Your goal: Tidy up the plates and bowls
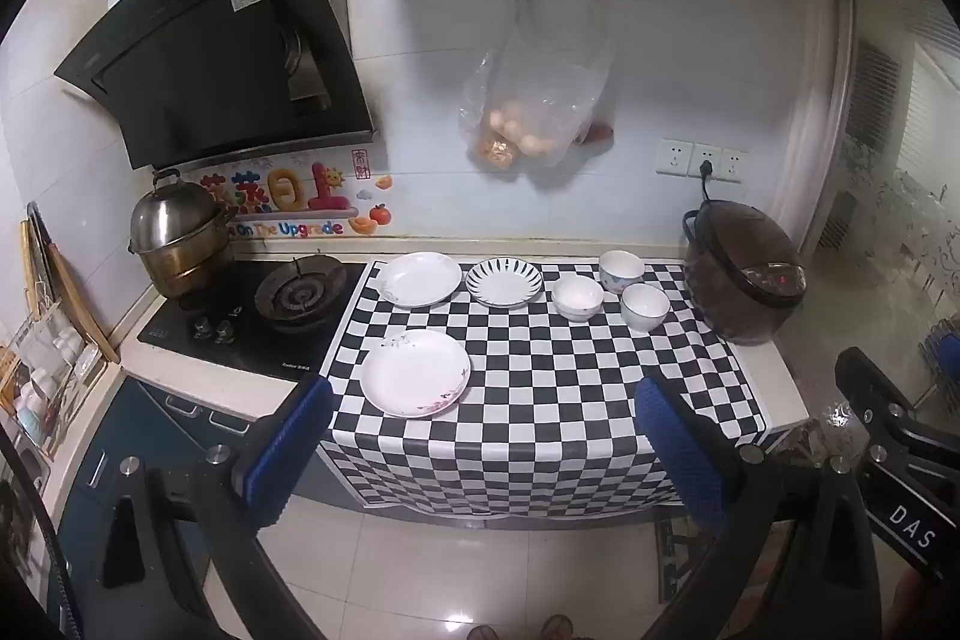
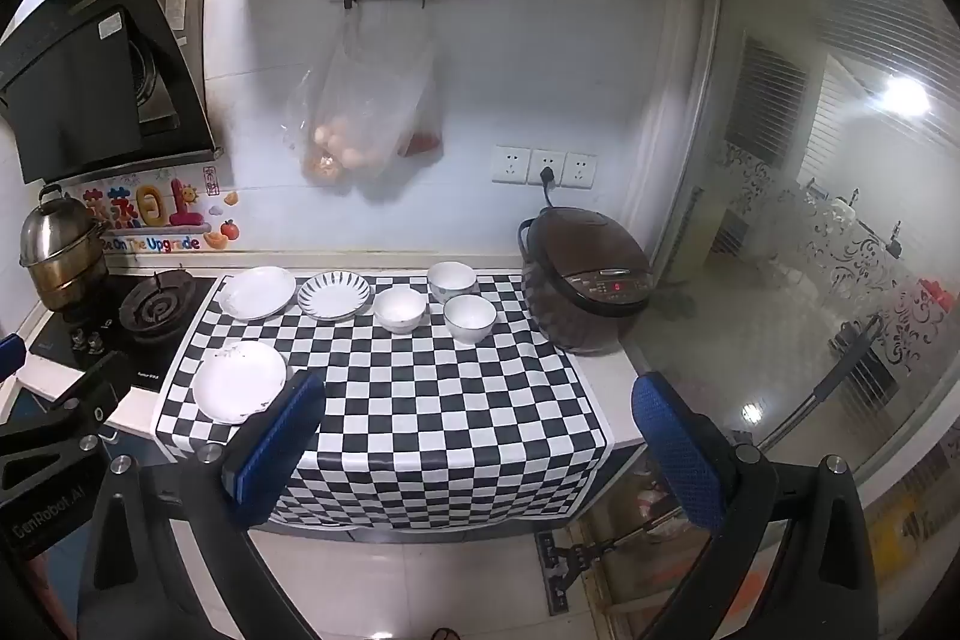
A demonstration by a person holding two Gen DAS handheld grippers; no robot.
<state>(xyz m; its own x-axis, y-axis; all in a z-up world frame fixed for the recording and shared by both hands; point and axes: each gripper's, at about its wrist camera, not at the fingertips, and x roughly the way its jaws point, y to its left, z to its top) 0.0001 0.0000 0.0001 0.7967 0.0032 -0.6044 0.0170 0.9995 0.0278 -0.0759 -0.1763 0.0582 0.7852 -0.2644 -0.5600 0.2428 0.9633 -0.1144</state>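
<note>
On a black-and-white checkered cloth point(image 1: 540, 388) point(image 2: 432, 400) lie three plates: a white floral plate point(image 1: 415, 381) point(image 2: 239, 381) near the front left, a white plate point(image 1: 419, 279) point(image 2: 257, 292) at the back, and a blue-striped plate point(image 1: 504, 282) point(image 2: 334, 295) beside it. Three white bowls point(image 1: 577, 297) point(image 1: 621, 270) point(image 1: 644, 307) point(image 2: 399, 309) cluster at the back right. My left gripper point(image 1: 480, 454) and right gripper point(image 2: 474, 445) both hang open in front of the counter, well short of the dishes, with nothing between their blue pads.
A brown rice cooker point(image 1: 747, 274) point(image 2: 585, 280) stands at the cloth's right end. A gas hob point(image 1: 300, 295) with a steel steamer pot point(image 1: 177, 238) lies to the left, under a black range hood point(image 1: 222, 46). A plastic bag of eggs point(image 1: 534, 100) hangs on the wall.
</note>
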